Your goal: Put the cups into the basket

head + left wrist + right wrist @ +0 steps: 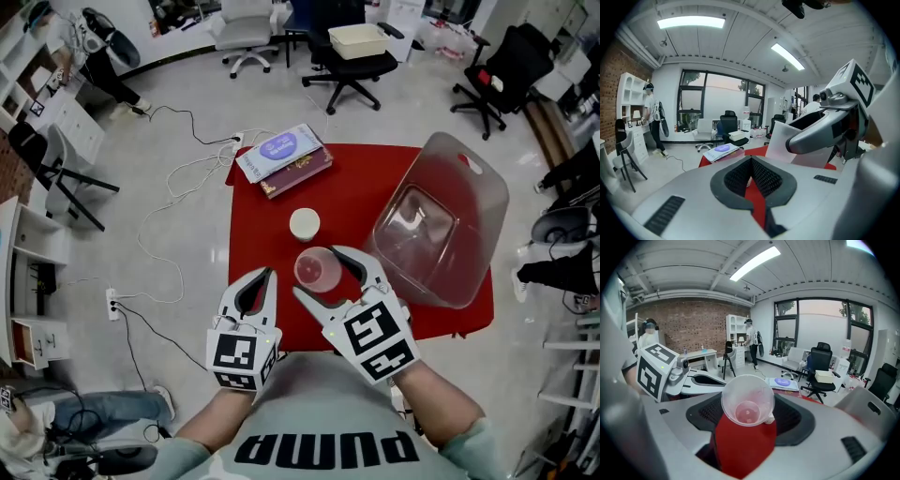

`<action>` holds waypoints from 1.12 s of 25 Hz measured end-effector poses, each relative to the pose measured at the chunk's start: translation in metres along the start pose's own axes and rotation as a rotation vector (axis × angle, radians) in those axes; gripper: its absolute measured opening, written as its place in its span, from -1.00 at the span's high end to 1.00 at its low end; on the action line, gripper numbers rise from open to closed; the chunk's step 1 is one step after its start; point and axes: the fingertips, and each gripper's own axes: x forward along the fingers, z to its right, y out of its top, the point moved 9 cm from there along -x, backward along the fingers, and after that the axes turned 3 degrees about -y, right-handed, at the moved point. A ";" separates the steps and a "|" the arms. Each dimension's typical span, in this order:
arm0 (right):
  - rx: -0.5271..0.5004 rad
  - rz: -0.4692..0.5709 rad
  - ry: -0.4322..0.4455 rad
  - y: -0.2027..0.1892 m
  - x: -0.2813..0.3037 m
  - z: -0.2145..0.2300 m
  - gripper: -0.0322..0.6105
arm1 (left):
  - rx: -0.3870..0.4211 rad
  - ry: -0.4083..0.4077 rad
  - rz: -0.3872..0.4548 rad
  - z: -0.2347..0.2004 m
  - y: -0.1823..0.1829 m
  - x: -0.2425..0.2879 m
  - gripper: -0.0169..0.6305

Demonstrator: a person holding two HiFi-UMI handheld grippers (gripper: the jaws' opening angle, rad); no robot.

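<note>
A clear pink-tinted cup (317,270) stands upright near the front of the red table (262,234). My right gripper (317,272) is shut on it, one finger on each side. In the right gripper view the clear cup (747,406) fills the gap between the pads, mouth toward the camera. A white cup (305,224) stands alone just beyond it. The clear plastic basket (441,225) lies tilted at the table's right side, with nothing in it. My left gripper (270,274) hovers at the front left, shut on nothing; the left gripper view shows its tips (751,159) meeting over the cloth.
A stack of books (283,155) lies at the table's far left corner. Office chairs (349,66) stand beyond the table, one holding a beige box (357,39). Cables (178,178) and a power strip run over the floor to the left.
</note>
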 end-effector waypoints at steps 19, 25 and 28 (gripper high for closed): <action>0.064 0.008 -0.239 -0.002 -0.065 0.127 -0.14 | 0.128 -0.168 0.068 0.071 0.073 0.082 0.93; 0.115 0.000 -0.278 -0.014 -0.067 0.163 -0.14 | 0.159 -0.167 0.077 0.080 0.097 0.113 0.93; 0.132 -0.013 -0.301 -0.021 -0.066 0.183 -0.14 | 0.164 -0.168 0.066 0.084 0.104 0.130 0.93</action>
